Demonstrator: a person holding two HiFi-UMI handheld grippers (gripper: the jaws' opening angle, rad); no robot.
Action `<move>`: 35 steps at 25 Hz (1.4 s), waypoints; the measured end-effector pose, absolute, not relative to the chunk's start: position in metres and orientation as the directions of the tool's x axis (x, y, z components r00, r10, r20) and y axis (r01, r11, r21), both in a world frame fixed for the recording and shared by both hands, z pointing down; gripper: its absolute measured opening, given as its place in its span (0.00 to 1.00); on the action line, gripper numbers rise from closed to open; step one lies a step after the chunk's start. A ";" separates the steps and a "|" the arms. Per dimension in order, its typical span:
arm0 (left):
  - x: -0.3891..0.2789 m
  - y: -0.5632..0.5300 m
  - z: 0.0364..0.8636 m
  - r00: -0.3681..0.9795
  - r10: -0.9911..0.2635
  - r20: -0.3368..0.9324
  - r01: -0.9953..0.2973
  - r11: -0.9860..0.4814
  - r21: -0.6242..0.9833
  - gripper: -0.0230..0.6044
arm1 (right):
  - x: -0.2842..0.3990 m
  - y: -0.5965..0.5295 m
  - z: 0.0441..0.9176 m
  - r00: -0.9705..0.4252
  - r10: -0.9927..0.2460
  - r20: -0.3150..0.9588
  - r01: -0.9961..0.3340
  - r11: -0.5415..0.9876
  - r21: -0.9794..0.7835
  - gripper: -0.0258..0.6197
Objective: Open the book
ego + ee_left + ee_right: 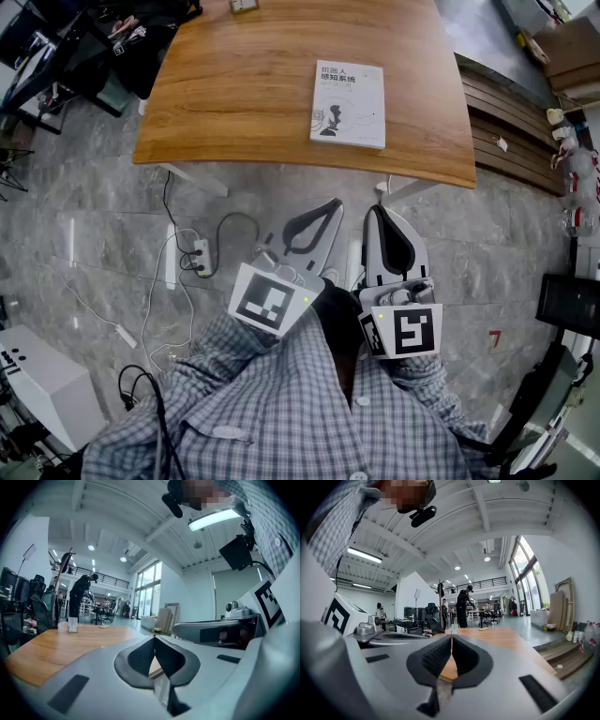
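L gripper (334,202) & R gripper (375,210) both clenched on nothing, tucked at your chest. Book (348,103) lies closed on the table (234,103), well apart, so you're prob. just staging.

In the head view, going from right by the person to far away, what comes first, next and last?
Checked shirt → left gripper and right gripper, side by side, jaws shut → wooden table → book.

Table (234,84): I see smooth, shiny wood.
Book (348,103): smooth white paper cover.
Floor (84,225): shiny grey stone.
Shirt (281,412): soft checked cloth.
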State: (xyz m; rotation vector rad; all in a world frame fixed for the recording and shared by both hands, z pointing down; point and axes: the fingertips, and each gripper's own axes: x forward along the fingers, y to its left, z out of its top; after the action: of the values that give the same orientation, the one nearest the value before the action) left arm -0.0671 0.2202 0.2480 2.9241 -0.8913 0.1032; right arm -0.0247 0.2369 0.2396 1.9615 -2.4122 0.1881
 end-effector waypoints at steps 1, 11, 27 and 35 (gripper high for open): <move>-0.068 0.221 0.248 0.828 -0.553 0.090 -0.559 -0.827 0.064 0.05 | -0.025 0.238 0.240 -0.206 -0.974 0.098 -0.977 0.198 -0.078 0.08; -0.080 0.219 0.253 0.820 -0.563 0.101 -0.571 -0.817 0.078 0.05 | -0.033 0.236 0.245 -0.208 -0.971 0.116 -0.976 0.199 -0.084 0.08; -0.124 0.196 0.268 0.803 -0.583 0.124 -0.595 -0.796 0.110 0.05 | -0.051 0.224 0.253 -0.143 -0.979 0.145 -0.990 0.142 -0.021 0.08; -0.148 0.194 0.266 0.810 -0.578 0.100 -0.586 -0.804 0.102 0.05 | -0.066 0.225 0.253 -0.097 -0.985 0.141 -0.994 0.088 -0.066 0.08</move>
State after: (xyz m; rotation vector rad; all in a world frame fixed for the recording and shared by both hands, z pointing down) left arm -0.1479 0.1935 0.2658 2.8662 -0.9262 0.0973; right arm -0.0662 0.2250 0.2530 2.0695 -2.2724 0.2217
